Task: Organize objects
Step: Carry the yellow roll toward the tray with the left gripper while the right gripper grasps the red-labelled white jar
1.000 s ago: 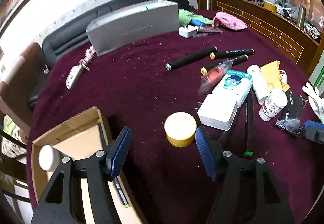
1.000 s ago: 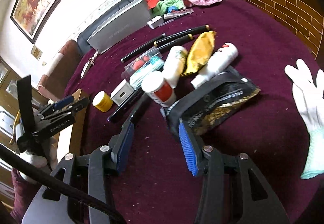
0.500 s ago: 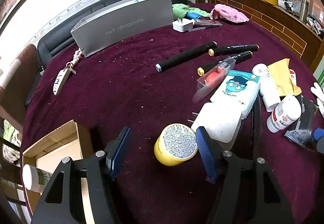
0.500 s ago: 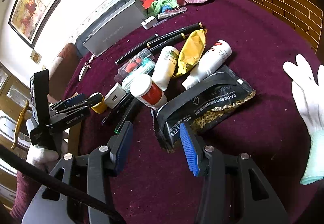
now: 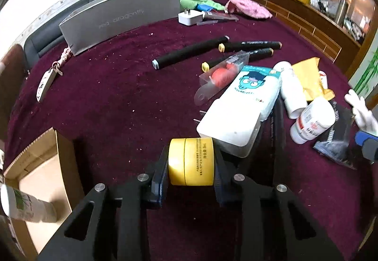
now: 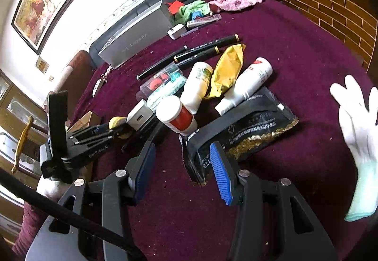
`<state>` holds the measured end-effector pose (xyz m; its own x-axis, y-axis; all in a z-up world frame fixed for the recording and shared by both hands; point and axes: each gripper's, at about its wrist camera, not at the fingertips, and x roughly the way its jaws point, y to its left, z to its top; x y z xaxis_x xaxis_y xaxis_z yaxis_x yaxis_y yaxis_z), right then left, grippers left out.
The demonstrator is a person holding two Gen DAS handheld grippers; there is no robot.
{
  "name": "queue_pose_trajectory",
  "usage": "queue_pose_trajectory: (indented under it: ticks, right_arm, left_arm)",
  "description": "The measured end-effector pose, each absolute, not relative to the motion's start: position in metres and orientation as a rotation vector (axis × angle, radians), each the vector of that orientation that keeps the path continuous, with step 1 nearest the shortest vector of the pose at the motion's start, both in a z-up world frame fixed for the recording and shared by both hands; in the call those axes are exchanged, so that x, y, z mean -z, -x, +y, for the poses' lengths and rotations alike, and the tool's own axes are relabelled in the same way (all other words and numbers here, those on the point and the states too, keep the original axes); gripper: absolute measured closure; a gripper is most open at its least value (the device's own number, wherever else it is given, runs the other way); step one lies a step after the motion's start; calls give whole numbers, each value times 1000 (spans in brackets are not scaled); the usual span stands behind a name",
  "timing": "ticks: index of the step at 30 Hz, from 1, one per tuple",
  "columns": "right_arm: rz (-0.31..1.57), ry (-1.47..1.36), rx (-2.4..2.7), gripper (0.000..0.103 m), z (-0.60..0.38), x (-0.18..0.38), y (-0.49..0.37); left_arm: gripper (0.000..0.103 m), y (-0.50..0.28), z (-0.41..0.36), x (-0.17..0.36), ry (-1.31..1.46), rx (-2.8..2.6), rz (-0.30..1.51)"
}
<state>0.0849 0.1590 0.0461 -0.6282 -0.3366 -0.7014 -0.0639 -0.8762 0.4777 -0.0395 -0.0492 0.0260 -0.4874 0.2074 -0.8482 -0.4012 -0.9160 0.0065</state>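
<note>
Half the yellow jar (image 5: 191, 161) hidden between pads.

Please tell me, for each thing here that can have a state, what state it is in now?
Left hand-held gripper: just closed, clamping the yellow jar.
Yellow jar: on its side, lid on.
Right hand-held gripper: open, empty, above the black pouch.
Cardboard box: open, a white bottle lying inside.
Red-label bottle: capped, lying down.
Spray bottle: lying down.
</note>
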Motion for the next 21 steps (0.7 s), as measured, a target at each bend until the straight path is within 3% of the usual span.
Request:
queue_pose_trajectory:
  ticks: [10, 21]
  right_arm:
    - [-565, -1280, 2612, 56, 138, -59, -60]
    - [-127, -1355, 2737, 57, 92, -38, -21]
  left_arm:
    - [76, -8, -76, -76, 1190, -2467, 117]
    - [76, -45, -127, -92, 1143, -2498, -22]
